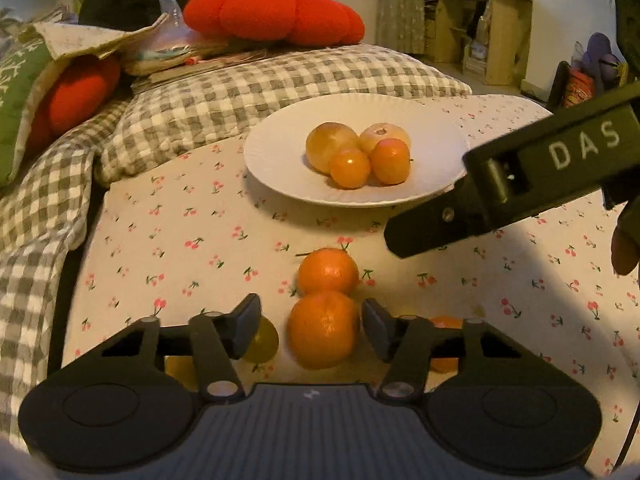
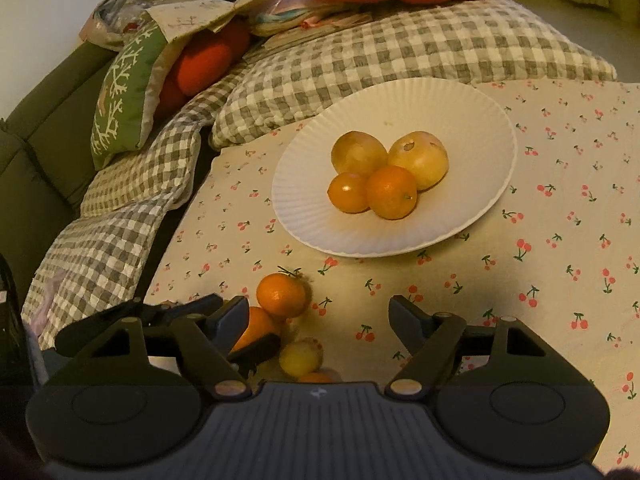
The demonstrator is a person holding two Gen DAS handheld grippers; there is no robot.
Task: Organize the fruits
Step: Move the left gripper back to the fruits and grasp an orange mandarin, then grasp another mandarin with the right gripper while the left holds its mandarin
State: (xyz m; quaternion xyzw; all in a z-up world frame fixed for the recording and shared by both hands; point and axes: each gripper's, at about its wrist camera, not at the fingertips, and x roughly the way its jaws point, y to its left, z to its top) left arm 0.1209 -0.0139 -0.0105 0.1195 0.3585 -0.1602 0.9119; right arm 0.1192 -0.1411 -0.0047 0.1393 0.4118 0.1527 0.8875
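Fruit sorting: left hand-held gripper (image 1: pixel 311 326) released, straddling near orange (image 1: pixel 323 328).
We judge closing, then lifting to plate (image 1: pixel 280 176); right hand-held gripper (image 2: pixel 318 322) released, empty.

One white paper plate (image 2: pixel 472 120) held four fruits: two pale yellow apples (image 2: pixel 420 158) and two small oranges (image 2: pixel 390 198). On the cherry-print cloth (image 2: pixel 560 200) lay two tangerines (image 1: pixel 323 330) and one small yellow fruit (image 2: pixel 300 358).
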